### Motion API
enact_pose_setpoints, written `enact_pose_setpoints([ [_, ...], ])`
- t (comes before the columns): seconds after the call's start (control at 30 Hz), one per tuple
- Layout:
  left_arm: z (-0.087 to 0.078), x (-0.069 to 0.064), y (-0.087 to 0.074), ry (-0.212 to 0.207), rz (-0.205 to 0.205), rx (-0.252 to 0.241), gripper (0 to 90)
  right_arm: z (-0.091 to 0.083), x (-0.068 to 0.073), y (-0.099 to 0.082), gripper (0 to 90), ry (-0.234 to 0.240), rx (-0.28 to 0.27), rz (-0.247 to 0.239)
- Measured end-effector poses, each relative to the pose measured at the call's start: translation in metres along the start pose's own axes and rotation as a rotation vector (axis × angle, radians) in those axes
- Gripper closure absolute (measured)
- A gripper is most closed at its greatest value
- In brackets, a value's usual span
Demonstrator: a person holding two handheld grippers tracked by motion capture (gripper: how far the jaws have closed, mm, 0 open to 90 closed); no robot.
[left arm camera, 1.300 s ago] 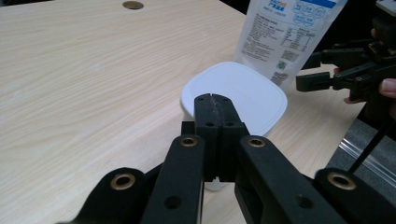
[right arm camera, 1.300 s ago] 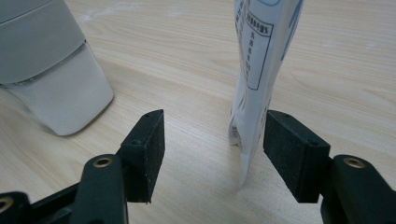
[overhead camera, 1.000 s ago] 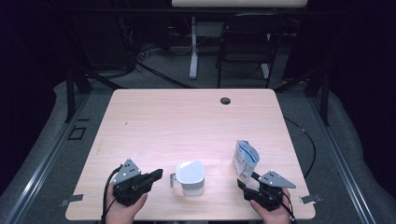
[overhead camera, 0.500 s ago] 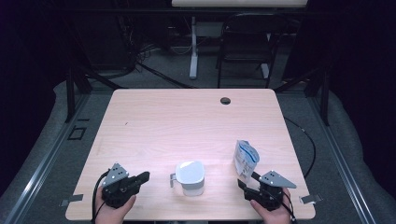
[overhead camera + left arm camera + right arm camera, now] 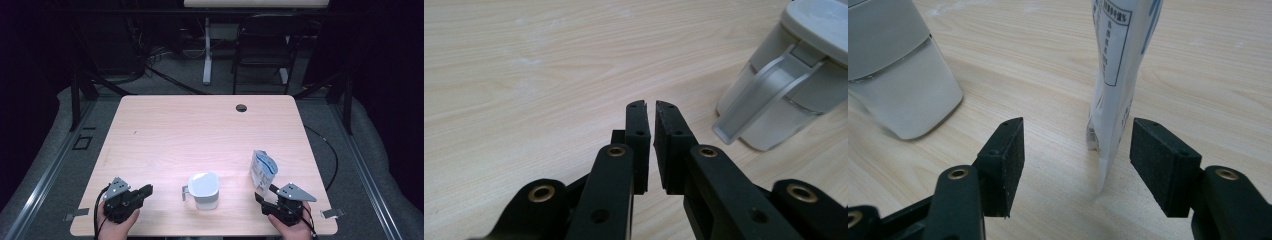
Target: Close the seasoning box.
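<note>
From the high view, my left gripper (image 5: 145, 190) sits at the near left corner of the pale wooden table (image 5: 200, 130), well apart from the white lidded plastic jug with a side handle (image 5: 203, 190) at the near middle; my right gripper (image 5: 261, 196) waits just before the upright white-and-blue printed pouch (image 5: 262, 169). In the left gripper view my jaws have just been opening, only a slit apart, with nothing between them, the jug's handle (image 5: 754, 100) ahead to the right. In the right gripper view my jaws are spread wide, the pouch (image 5: 1118, 75) standing just beyond them, untouched. I judge that nudging its thin base could topple it.
</note>
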State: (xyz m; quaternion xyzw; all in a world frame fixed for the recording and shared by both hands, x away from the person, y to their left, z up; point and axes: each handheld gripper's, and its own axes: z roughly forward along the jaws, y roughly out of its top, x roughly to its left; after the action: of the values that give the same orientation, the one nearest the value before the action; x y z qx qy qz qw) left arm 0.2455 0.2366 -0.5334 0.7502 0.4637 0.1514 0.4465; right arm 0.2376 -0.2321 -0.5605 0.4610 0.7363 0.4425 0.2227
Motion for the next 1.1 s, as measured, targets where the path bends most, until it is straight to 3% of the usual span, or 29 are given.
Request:
enact_pose_setpoints([
  [0.27, 0.003, 0.009, -0.008, 0.032, -0.021, 0.003, 79.9, 0.002, 0.003, -0.002, 38.6, -0.004, 0.017, -0.023],
  [0.53, 0.0, 0.02, -0.015, 0.107, -0.046, -0.009, 61.2, 0.005, 0.008, -0.003, 38.6, -0.007, 0.025, -0.044],
  [0.67, -0.002, 0.023, -0.017, 0.119, -0.067, -0.012, 53.5, 0.006, 0.01, -0.003, 38.6, -0.014, 0.033, -0.049],
  [1.1, 0.001, 0.031, -0.023, 0.157, -0.099, 0.009, 43.2, 0.008, 0.01, -0.004, 38.6, -0.024, 0.048, -0.071],
])
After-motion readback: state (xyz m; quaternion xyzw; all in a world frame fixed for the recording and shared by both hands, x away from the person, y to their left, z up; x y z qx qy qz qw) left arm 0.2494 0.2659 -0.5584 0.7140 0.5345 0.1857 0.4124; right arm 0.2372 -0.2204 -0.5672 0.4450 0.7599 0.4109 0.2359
